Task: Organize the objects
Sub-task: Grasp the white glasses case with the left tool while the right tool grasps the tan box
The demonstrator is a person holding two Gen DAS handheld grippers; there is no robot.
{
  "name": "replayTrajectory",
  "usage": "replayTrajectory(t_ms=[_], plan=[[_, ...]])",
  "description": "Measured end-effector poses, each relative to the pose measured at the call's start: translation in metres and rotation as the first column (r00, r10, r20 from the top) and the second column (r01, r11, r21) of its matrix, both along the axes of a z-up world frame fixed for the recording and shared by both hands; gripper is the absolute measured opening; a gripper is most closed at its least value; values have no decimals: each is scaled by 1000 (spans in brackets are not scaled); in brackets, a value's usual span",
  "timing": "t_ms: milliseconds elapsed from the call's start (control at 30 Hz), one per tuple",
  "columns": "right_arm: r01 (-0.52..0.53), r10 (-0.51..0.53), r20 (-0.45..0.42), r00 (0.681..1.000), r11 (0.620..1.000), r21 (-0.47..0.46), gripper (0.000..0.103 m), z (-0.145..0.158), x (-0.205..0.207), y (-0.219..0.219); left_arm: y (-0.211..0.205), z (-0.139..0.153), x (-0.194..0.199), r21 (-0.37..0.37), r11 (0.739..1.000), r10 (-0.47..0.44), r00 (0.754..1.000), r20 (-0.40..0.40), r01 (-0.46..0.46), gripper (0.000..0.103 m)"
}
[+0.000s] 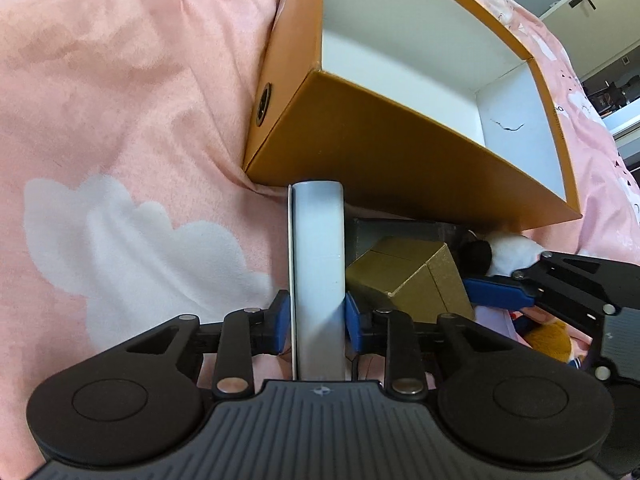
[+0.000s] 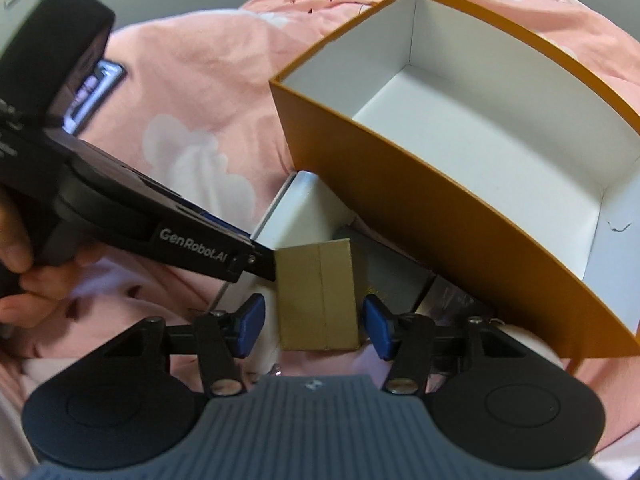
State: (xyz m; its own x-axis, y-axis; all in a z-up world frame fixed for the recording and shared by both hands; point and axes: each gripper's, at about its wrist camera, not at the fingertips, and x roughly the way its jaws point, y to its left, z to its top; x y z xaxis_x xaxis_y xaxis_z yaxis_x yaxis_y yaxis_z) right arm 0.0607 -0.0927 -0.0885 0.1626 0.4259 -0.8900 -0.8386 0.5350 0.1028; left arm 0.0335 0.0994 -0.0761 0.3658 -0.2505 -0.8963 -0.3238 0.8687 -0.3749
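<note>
The gold box (image 2: 318, 294) stands on the bed between the spread pads of the right claw (image 2: 316, 322), long axis toward twelve o'clock (orange box (image 2: 420, 216) at one o'clock), while the left claw (image 1: 317, 316) pinches a white box (image 1: 318, 264).

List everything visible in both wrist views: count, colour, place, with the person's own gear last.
Storage box: 1, orange outside, white inside, empty, on the bedding.
White box: 1, white-grey, slim, standing on edge beside the storage box, between the left gripper's pads.
Gold box: 1, gold, in front of the storage box, between the right gripper's fingers.
Dark grey box: 1, behind the gold box.
Plush toy: 1, white and black, partly hidden.
Bedding: 1, pink with white clouds.
Phone: 1, dark, on the bedding.
Left gripper: closed on the white box.
Right gripper: open around the gold box.
Hand: 1, holding the left gripper.
</note>
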Motion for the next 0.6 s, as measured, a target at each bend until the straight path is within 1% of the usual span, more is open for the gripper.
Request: replayTrajectory(t_ms=[133,200,400,600], plan=[[5,-5,18,1000,1000,-3,51,-7,3,4,1,-16,2,-35,999,18,1000,-16,-19,33],[12,-12,19,1000,1000,3,51,-8,5,3,0,-14,1,-25,1000,14,1000,-9,-15,32],[45,-45,8,999,998,42,50,-2,4,-5,-11,10,-6,51,998,-29,999,25,28,32],[47,-52,50,997,993,105,50,26,-5,-18,-23,39,-15,124,989,-86,992,88,74,32]])
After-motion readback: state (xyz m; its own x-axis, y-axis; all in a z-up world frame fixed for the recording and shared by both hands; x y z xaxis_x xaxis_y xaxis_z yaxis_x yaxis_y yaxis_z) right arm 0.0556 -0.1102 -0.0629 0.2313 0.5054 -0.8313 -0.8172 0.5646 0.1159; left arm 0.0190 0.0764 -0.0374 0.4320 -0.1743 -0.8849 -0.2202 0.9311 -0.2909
